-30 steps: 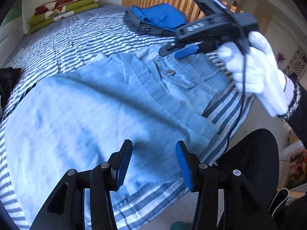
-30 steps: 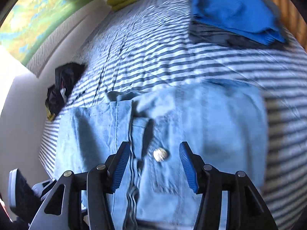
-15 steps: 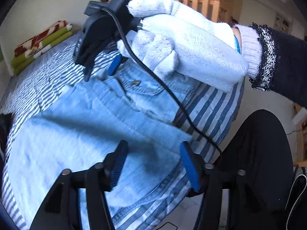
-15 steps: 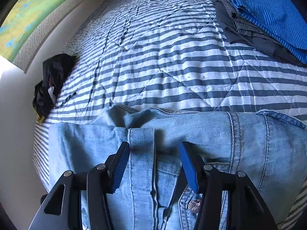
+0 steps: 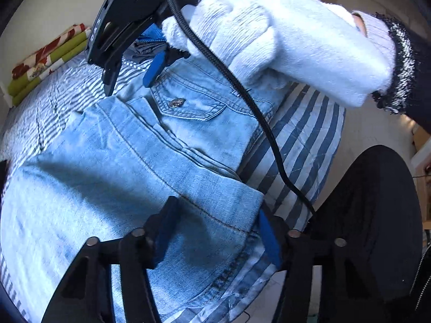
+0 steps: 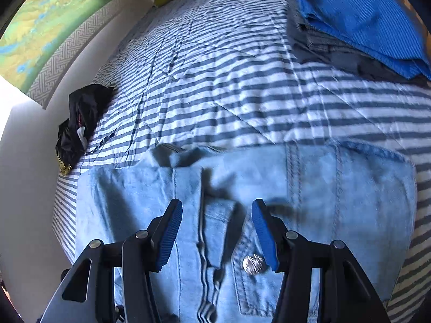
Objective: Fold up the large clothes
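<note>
Now your left gripper (image 5: 215,231), its jaws just closing a little, stands released over the near hem of the denim jacket (image 5: 113,167) on the striped bed (image 6: 229,80). Farther, your right gripper (image 6: 216,231) hovers released above its chest pocket.

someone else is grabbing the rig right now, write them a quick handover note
Left gripper: open, jaws have just been closing, low over the denim jacket near its hem corner at the bed's edge; not pinching yet.
Right gripper: open, over the jacket's button placket by the chest pocket button; holding nothing.
Jacket lies spread flat on the striped bedspread. Folded clothes are stacked at the far corner.
Done: jacket laid out. Left: every fold of it.
</note>
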